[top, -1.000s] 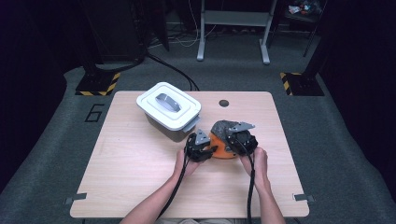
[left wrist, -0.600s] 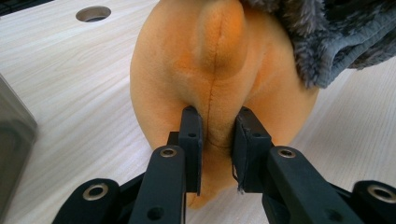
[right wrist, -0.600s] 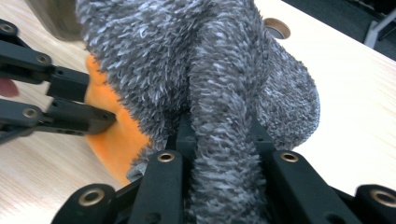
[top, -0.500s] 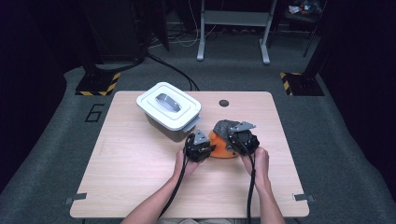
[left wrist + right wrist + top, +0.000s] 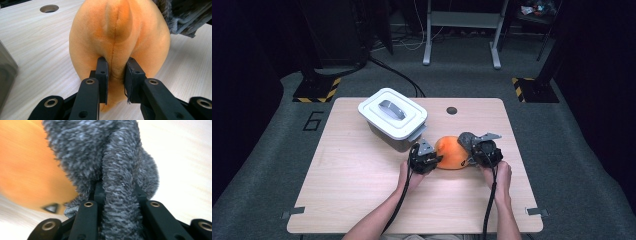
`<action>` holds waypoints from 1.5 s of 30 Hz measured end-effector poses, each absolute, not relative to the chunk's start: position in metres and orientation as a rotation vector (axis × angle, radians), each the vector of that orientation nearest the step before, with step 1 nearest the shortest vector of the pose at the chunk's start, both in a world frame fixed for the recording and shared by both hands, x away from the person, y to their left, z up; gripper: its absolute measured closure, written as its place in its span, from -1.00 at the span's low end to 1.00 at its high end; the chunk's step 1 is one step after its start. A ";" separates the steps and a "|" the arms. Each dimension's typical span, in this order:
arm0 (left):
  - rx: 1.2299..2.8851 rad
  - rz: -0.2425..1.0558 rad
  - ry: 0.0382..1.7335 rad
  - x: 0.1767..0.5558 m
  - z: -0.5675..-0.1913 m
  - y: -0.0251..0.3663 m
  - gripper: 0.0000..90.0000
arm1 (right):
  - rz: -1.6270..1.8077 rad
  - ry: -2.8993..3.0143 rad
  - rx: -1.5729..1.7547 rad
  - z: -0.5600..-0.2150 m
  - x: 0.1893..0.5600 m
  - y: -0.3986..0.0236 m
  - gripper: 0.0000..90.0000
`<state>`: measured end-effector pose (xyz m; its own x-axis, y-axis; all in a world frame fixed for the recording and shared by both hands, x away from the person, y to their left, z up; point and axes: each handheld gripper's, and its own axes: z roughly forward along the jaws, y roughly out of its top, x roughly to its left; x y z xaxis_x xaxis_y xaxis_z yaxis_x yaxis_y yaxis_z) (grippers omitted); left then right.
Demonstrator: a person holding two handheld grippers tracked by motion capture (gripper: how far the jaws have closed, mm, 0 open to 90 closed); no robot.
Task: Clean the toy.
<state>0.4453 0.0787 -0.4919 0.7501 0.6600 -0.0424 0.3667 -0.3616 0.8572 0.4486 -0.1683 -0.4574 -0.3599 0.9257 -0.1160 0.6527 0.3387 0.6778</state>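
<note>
Since the earlier frames the orange plush toy [image 5: 451, 153] has come out from under the right gripper [image 5: 470, 152]: a second ago the grey plate and the dark grey fabric lay over most of it, and now its round orange body lies bare between the two grippers. The right hand [image 5: 500, 175] has shifted a little toward the table's right edge and lower. The left gripper [image 5: 436, 160] has kept its place, and its jaws have just been closing on the toy. The white box [image 5: 393, 117] has not moved.

The toy sits on the table [image 5: 362, 200] just right of its middle, nearer the near edge than the far one, and just beside the box's near right corner. It is a rounded, egg-like lump of short, velvety orange pile with a stitched seam down its middle and a raised ridge near the top. In the left gripper view the left gripper [image 5: 116, 77] is narrowed onto a pinched fold of that orange plush along the seam. In the right gripper view the right gripper [image 5: 117, 192] is clamped tight on a thick fold of shaggy grey fabric [image 5: 117, 165], long-fibred and fluffy, which lies against the toy's right side.

The box is a rounded rectangle of smooth white plastic with a grey handle set in its lid and grey walls. The table is pale, matt wood grain with a round cable hole [image 5: 452, 110] near the far edge.
</note>
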 end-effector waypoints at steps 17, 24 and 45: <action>1.977 0.405 0.765 0.442 -0.491 0.078 0.68 | 0.816 2.092 1.408 -0.450 0.438 -0.181 0.62; 1.981 0.401 0.751 0.442 -0.485 0.074 0.68 | 0.871 2.143 1.229 -0.423 0.426 -0.146 0.62; 1.974 0.385 0.770 0.444 -0.487 0.075 0.68 | 0.829 2.128 1.316 -0.444 0.442 -0.156 0.62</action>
<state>0.4443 0.0749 -0.4869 0.7522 0.6574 -0.0443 0.3588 -0.3523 0.8644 0.4416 -0.1558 -0.4444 -0.4072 0.9082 -0.0971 0.6032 0.3472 0.7181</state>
